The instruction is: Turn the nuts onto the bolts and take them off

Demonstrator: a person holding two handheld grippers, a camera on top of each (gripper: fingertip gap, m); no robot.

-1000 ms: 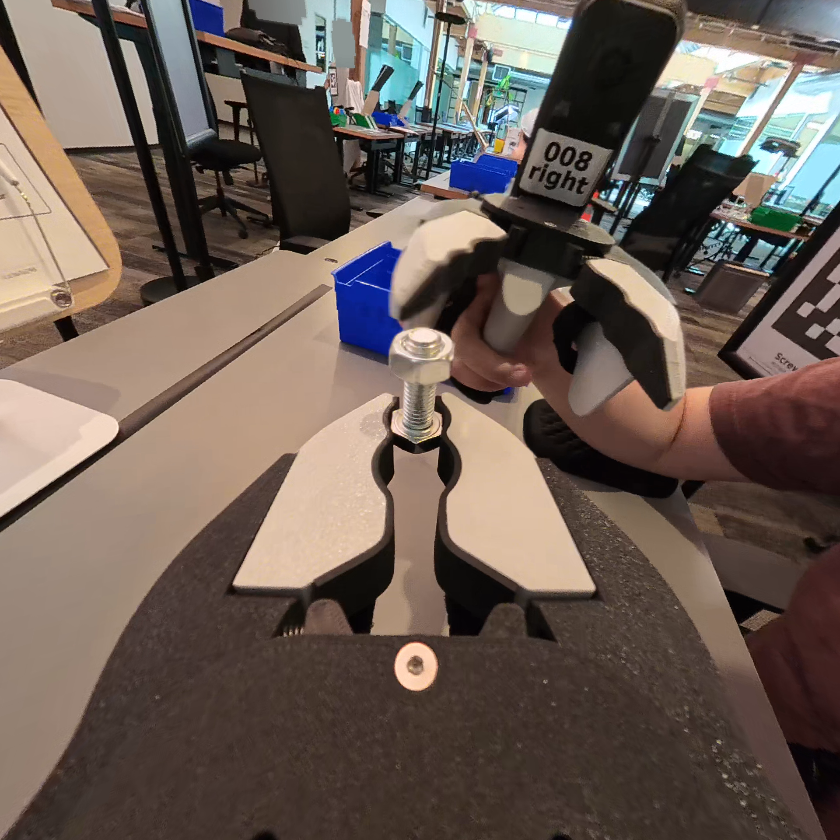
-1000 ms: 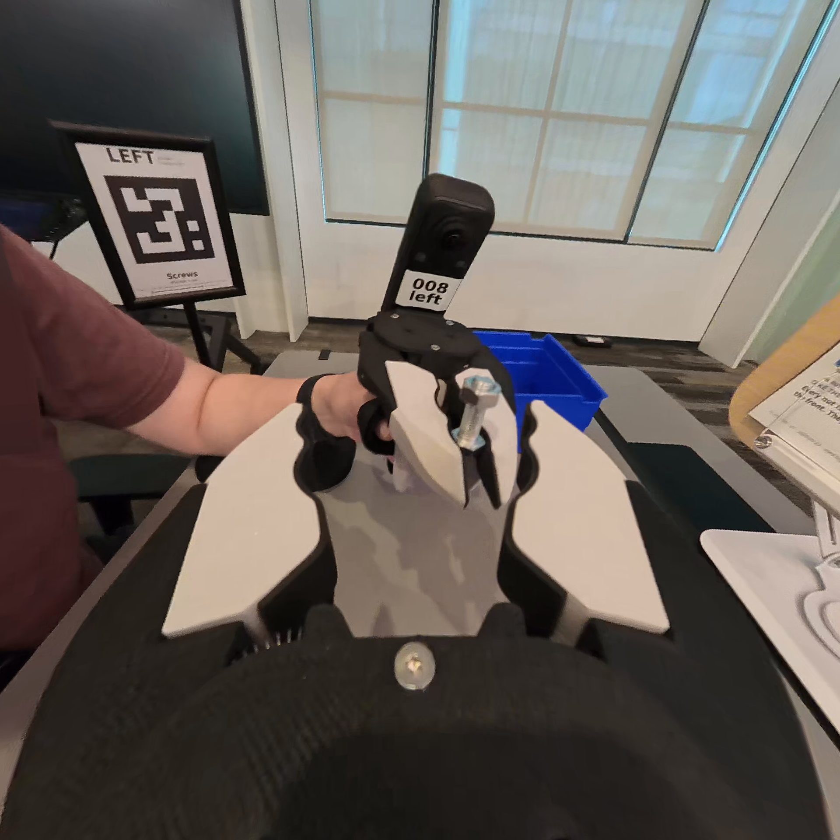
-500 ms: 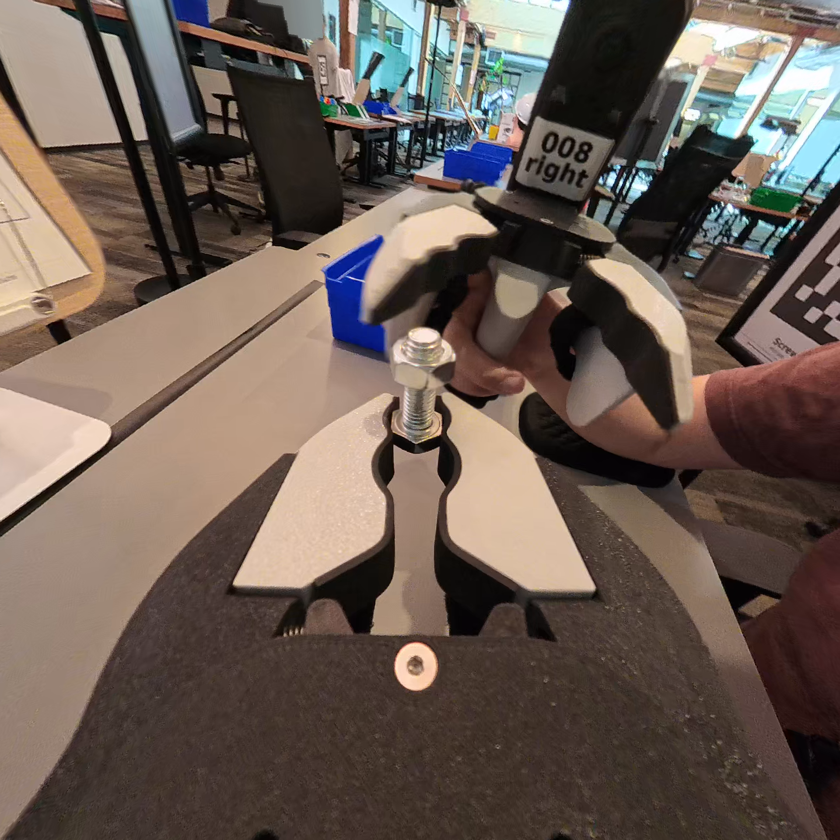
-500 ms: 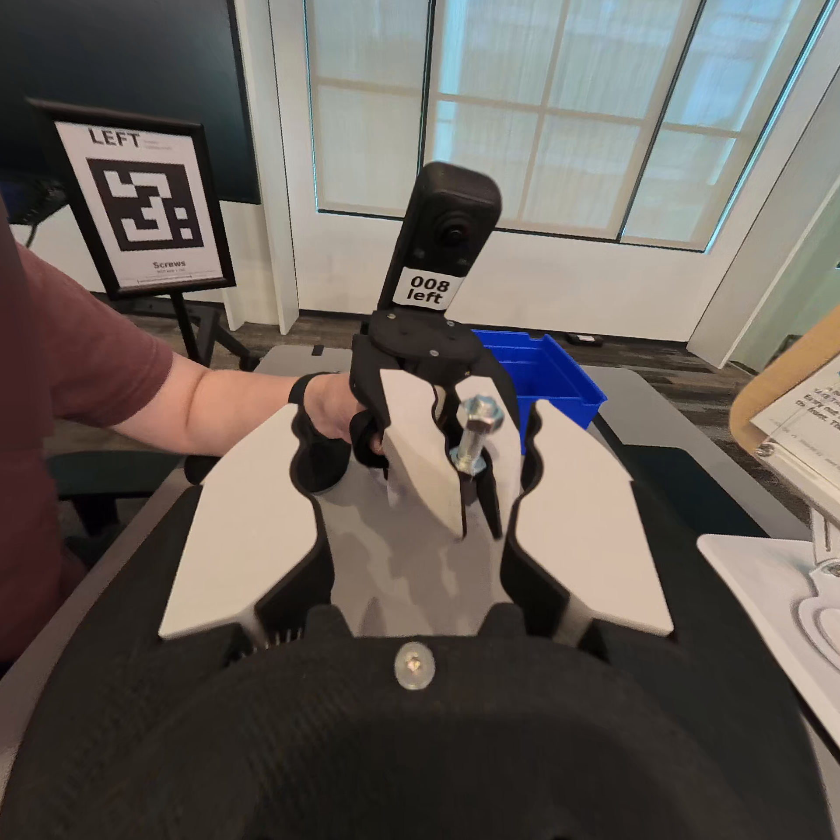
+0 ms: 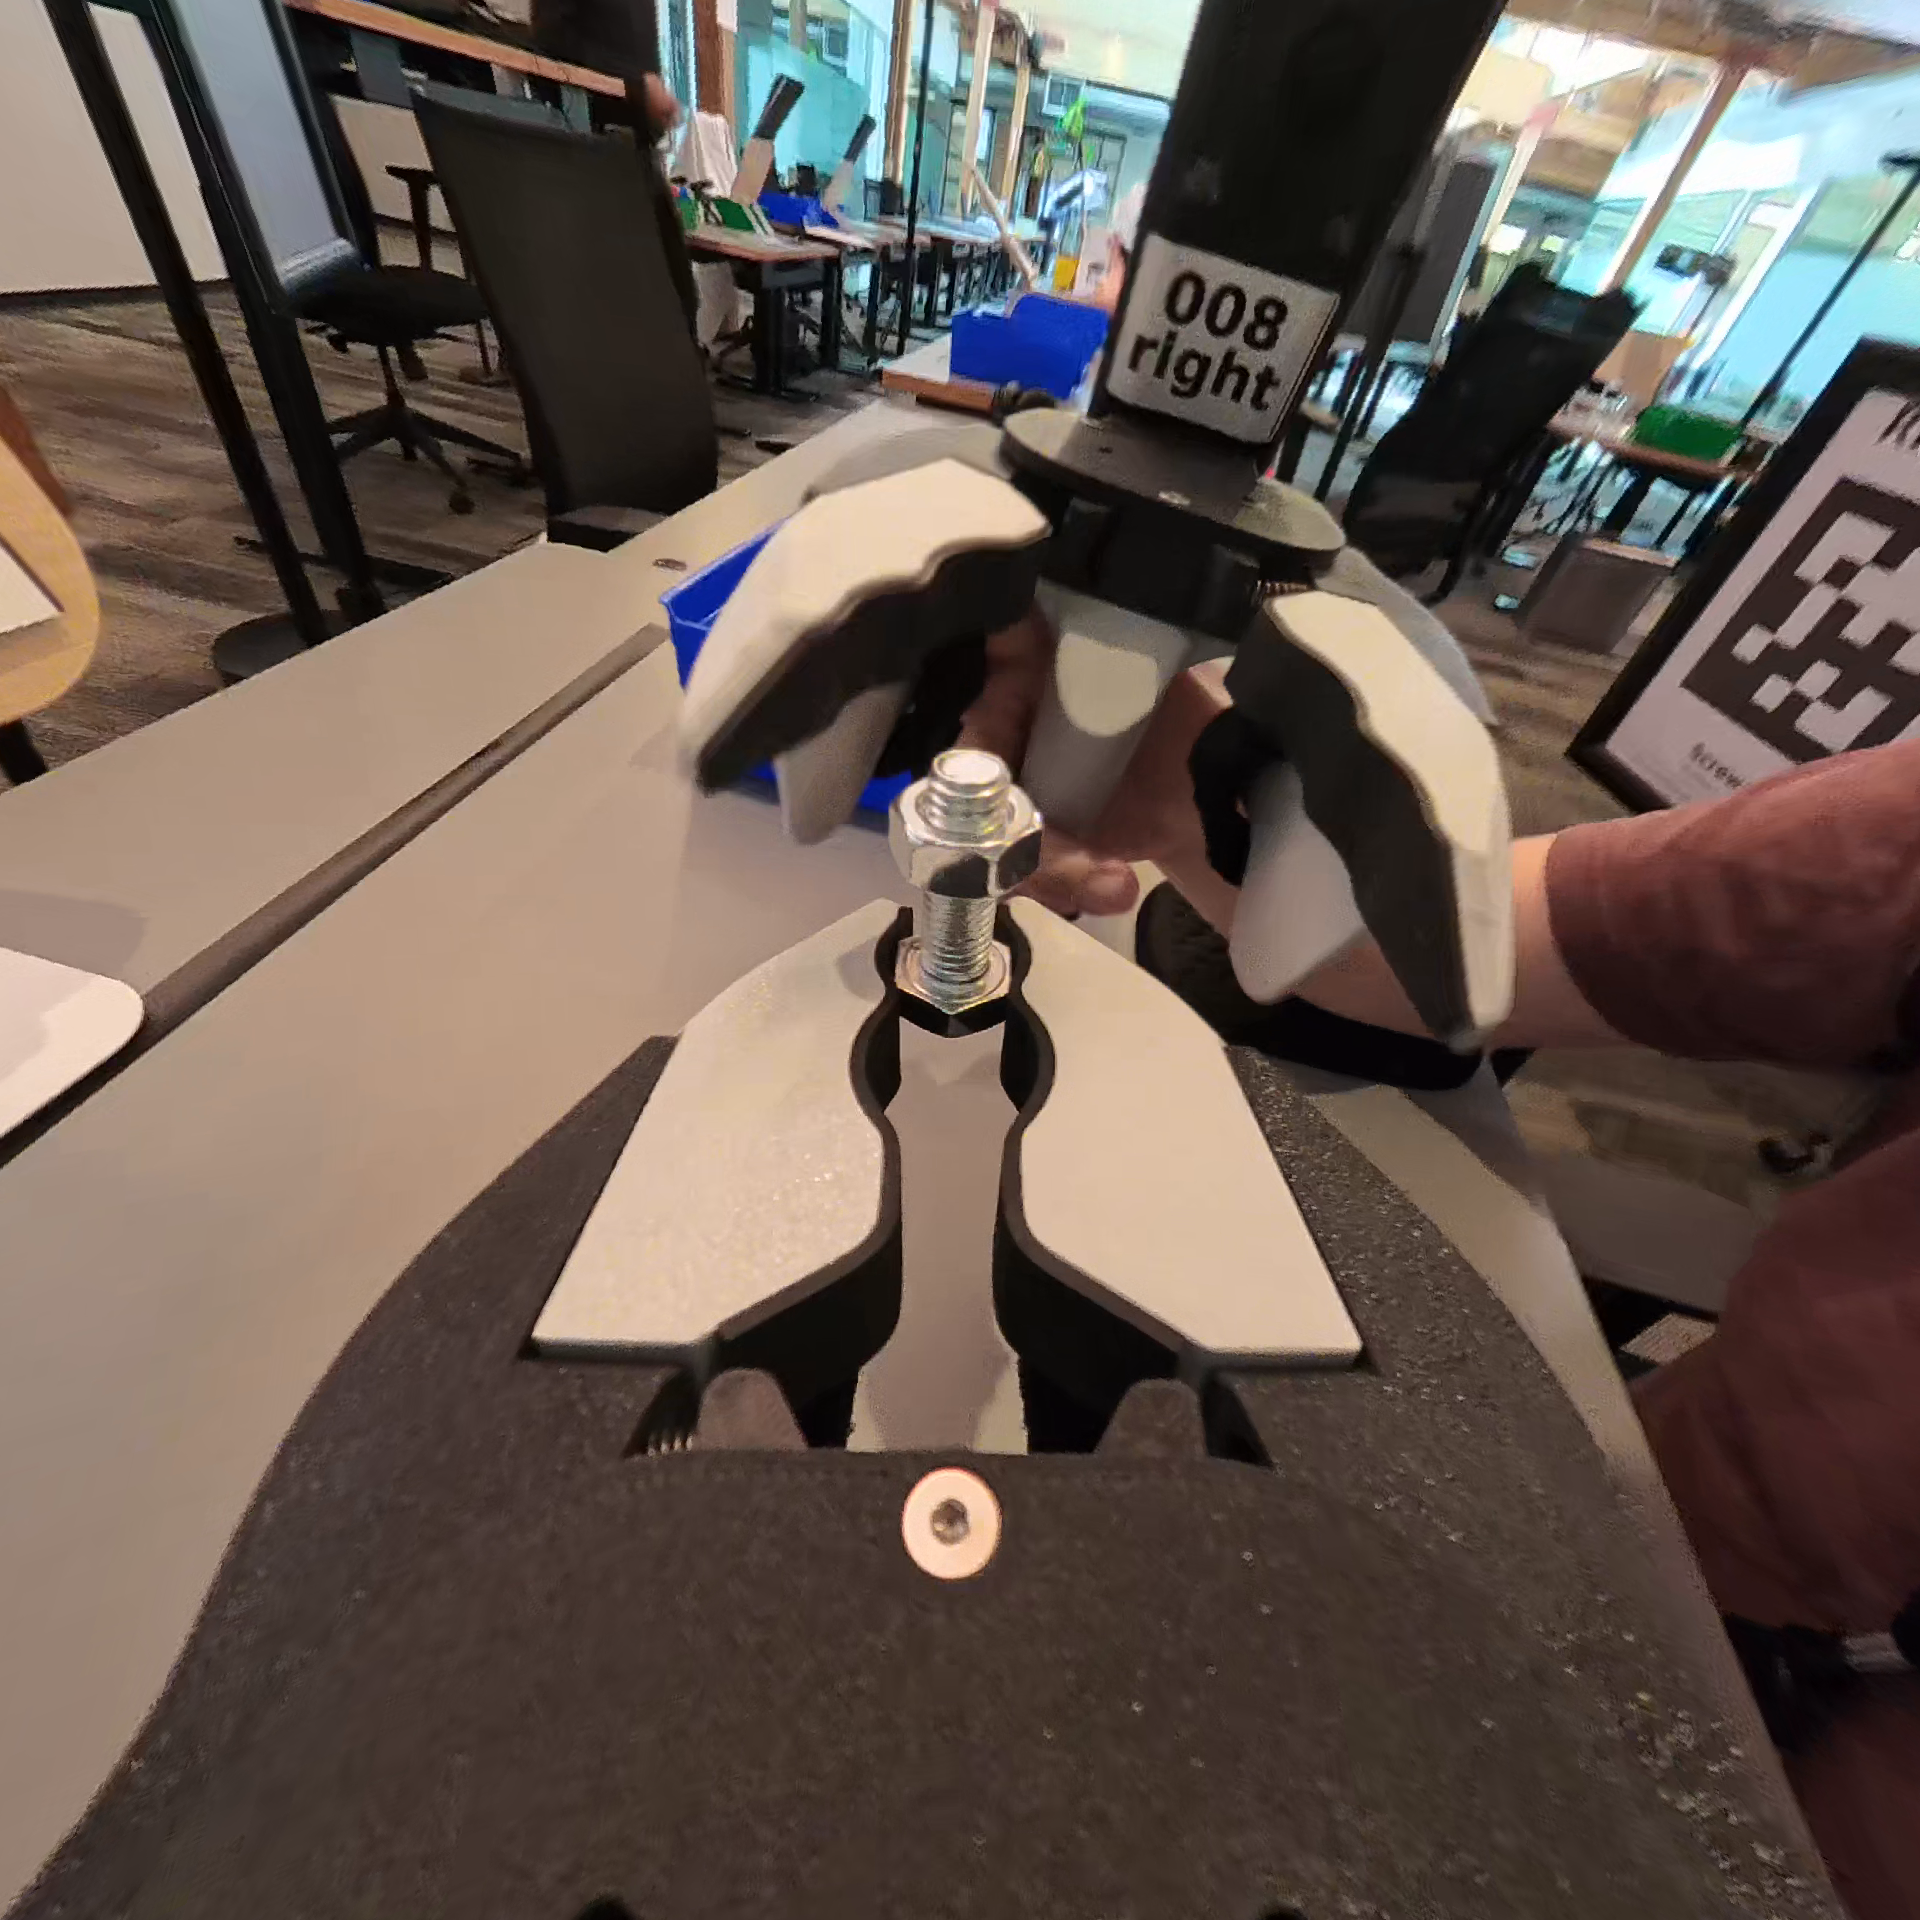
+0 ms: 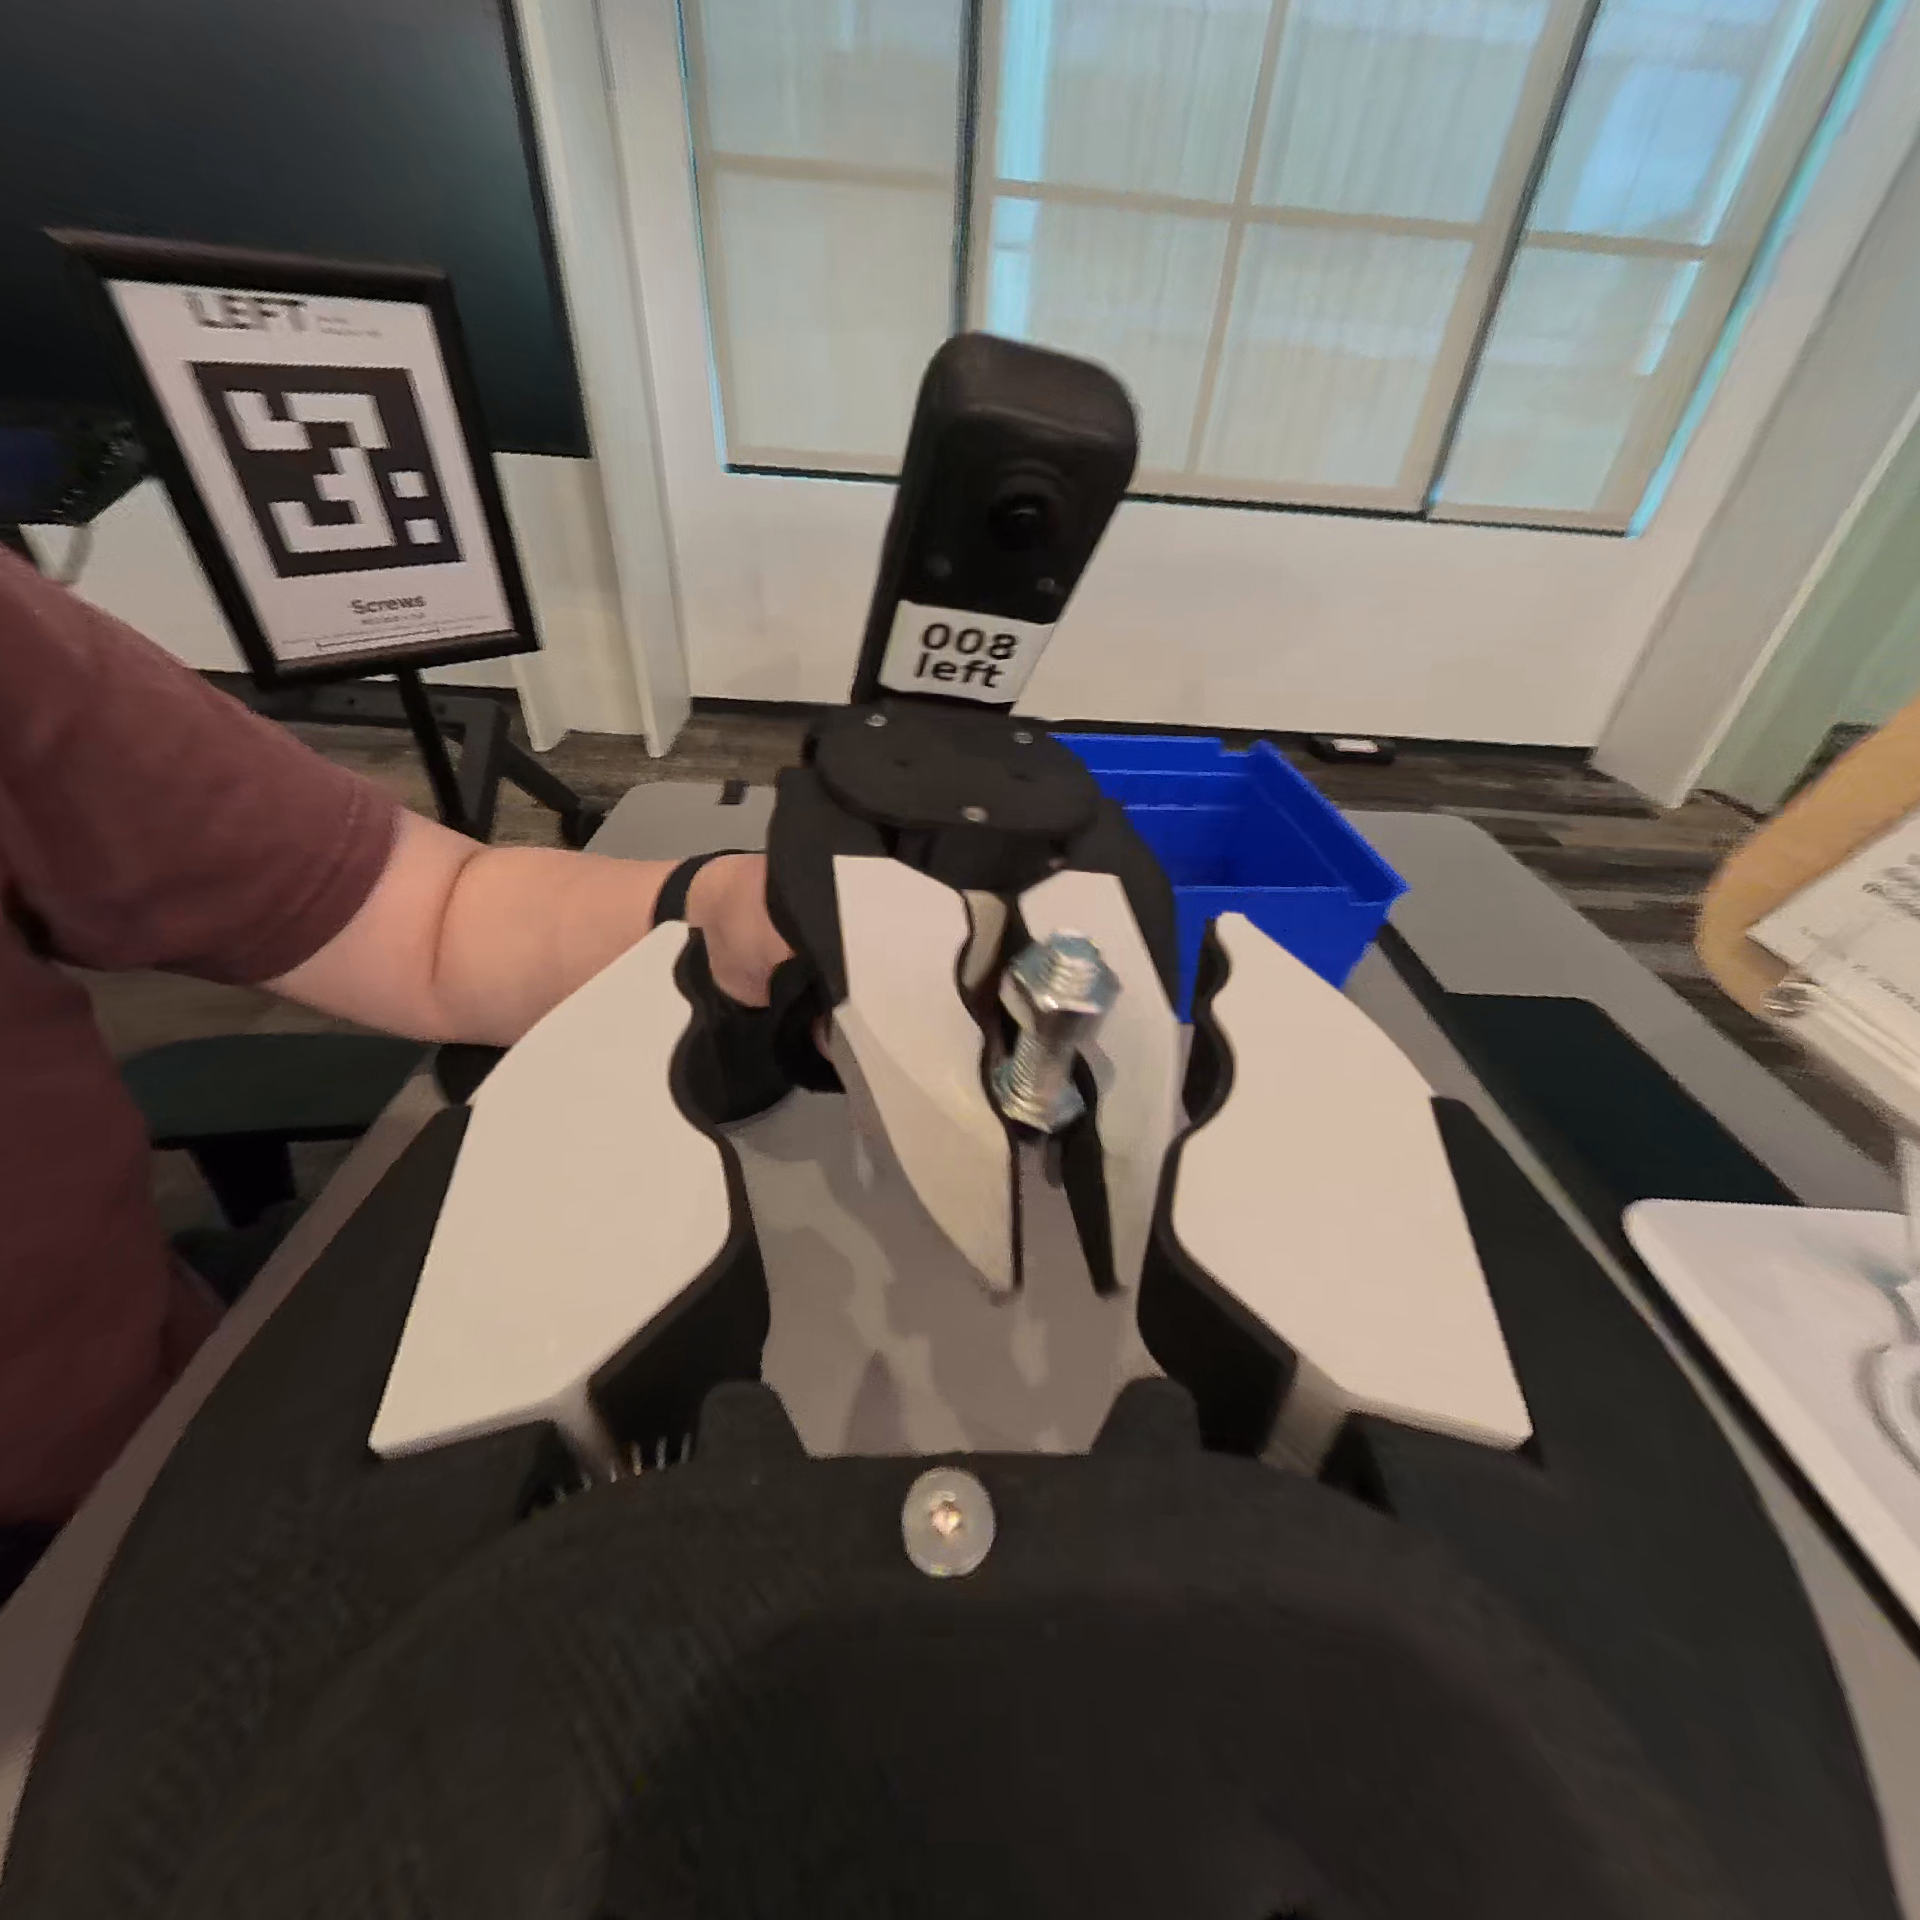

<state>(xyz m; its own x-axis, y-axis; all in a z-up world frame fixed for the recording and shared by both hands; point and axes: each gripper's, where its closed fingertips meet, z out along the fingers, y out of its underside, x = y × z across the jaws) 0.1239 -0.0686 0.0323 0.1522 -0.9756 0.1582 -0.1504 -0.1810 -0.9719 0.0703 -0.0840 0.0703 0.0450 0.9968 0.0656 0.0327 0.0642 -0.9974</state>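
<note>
- Left gripper (image 5: pixel 951 1023) jaws clamped the shiny threaded steel bolt (image 5: pixel 954 940) by its head, upright
- Right gripper (image 6: pixel 951 1081) jaws gaped; best closed squarely on the silver hexagonal nut (image 5: pixel 966 844)

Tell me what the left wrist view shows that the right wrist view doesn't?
Only the left wrist view shows the office behind: a black chair and rows of desks, plus the open right gripper from the front. Only the right wrist view shows the windows and the whole blue bin. Both show the bolt, held by its head in the shut left gripper, with the nut near its tip, and the grey table.
</note>
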